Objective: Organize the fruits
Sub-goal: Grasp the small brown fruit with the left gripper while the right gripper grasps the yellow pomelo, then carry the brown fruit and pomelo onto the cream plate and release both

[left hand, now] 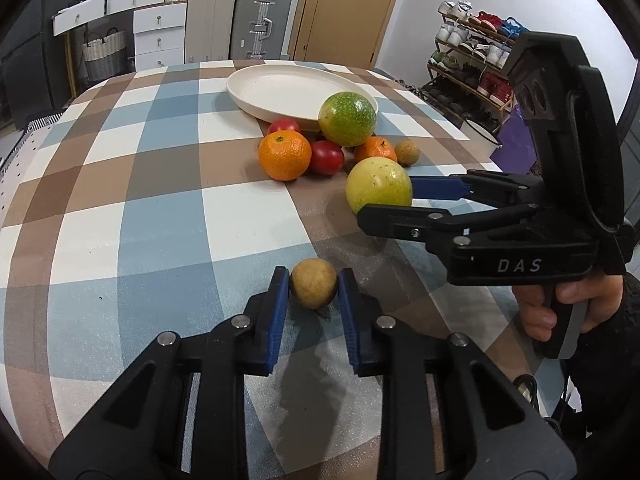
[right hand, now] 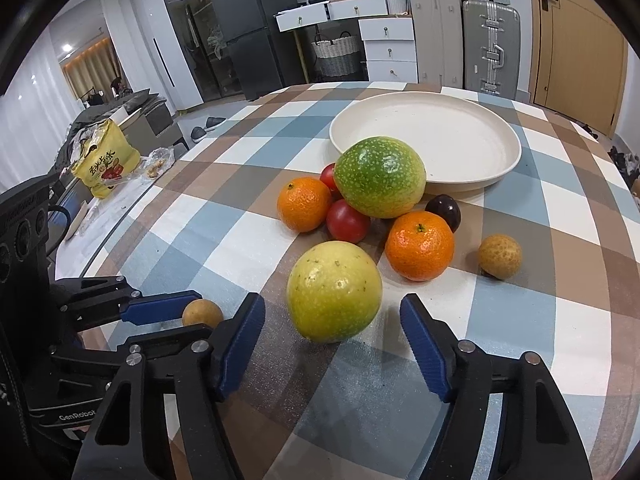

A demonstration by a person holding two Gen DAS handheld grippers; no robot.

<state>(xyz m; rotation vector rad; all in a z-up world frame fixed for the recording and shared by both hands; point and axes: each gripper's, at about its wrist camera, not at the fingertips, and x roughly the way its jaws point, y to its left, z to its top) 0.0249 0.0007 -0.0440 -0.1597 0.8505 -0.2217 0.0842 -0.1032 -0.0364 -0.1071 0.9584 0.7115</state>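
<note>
- left gripper (left hand: 313, 286): fingers (left hand: 280, 300) set either side of a small tan longan (left hand: 313, 283), pads at or just off its skin; whether they already pinch it cannot be told. the fruit sits on the worktop (left hand: 140, 200), well short of the plate (left hand: 280, 92).
- right gripper (right hand: 332, 322): fingers (right hand: 424, 344) spread wide and released around a yellow passion fruit (right hand: 334, 291), with gaps on both sides; nothing is grasped.
- step in hand, as judged: each gripper is about to take one fruit for the empty plate. close the left pads across the longan's widest line and gently, since its thin shell is likely brittle; advance the right gripper until the pads pass the fruit's middle, as a round smooth body may squirt forward if pinched near its front.
- pile beside the plate: a green speckled passion fruit (right hand: 380, 176) leaning on the rim, two pebbled oranges (right hand: 420, 246), two glossy tomatoes (right hand: 347, 221), one dark plum-like fruit (right hand: 444, 206), and a second longan (right hand: 500, 256) lying apart.
- materials: matte cream plate with a low raised rim; checked cloth, soft and slightly grainy, covering a rounded worktop; ribbed blue pads on black plastic fingers.
</note>
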